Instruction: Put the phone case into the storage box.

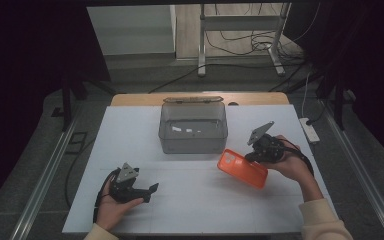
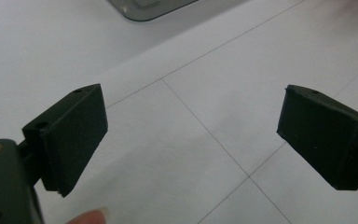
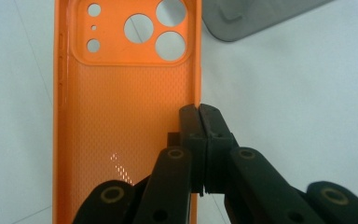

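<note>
White tabletop point(image 1: 130, 150): right gripper point(image 1: 252, 156) pinches orange phone case point(image 1: 242, 169) by its side wall, case's long axis slanting toward grey bin point(image 1: 193, 131) up-left; left gripper point(image 1: 150, 190) gapes, empty.

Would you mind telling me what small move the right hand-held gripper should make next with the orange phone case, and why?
Probably carry the orange phone case up and over toward the clear grey bin. The right hand-held gripper is shut on the case's side wall, the case sits just beside the open bin, and the left hand-held gripper rests open over the white table, holding nothing.
</note>
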`<control>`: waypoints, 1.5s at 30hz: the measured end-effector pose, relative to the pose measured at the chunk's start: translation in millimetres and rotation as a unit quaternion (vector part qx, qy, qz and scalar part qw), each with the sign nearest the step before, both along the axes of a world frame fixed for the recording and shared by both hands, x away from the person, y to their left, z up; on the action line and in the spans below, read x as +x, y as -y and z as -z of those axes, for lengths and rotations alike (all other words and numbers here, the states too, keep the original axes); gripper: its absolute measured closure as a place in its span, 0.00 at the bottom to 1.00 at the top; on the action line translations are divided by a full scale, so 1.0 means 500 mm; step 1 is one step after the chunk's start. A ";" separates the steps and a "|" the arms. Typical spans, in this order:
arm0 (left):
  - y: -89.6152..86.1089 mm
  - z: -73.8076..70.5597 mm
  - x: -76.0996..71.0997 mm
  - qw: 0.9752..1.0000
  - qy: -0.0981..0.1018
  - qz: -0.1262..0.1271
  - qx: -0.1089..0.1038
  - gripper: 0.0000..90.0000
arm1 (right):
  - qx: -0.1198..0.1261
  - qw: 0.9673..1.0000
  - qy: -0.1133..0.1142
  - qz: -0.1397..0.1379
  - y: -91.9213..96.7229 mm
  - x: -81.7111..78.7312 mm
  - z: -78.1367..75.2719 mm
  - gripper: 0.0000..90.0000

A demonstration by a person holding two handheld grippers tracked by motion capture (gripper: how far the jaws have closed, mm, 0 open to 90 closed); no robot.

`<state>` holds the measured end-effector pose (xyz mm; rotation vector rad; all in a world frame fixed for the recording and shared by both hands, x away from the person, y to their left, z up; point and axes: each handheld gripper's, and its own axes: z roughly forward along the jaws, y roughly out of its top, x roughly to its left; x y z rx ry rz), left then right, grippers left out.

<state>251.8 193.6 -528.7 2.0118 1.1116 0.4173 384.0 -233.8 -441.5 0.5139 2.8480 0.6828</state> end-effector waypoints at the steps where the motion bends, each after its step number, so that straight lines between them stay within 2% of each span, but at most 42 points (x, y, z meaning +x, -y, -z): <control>1: 0.000 0.000 0.000 1.000 0.000 0.000 0.000 0.09 | 0.002 1.000 -0.002 0.002 0.001 0.000 -0.002 0.99; 14: 0.000 0.000 0.003 1.000 -0.002 -0.001 -0.005 0.09 | 0.032 0.999 0.013 0.015 0.007 -0.010 -0.035 0.99; 24: 0.000 -0.002 0.003 1.000 -0.002 0.000 -0.007 0.09 | 0.035 0.999 0.018 0.022 0.009 -0.015 -0.044 0.99; 30: 0.001 -0.005 0.001 1.000 -0.005 0.003 -0.016 0.09 | 0.039 0.999 0.024 0.020 0.010 -0.019 -0.051 0.99; 45: 0.001 -0.007 0.003 1.000 -0.010 0.002 -0.026 0.09 | 0.036 0.999 0.028 0.016 -0.008 -0.025 -0.050 0.99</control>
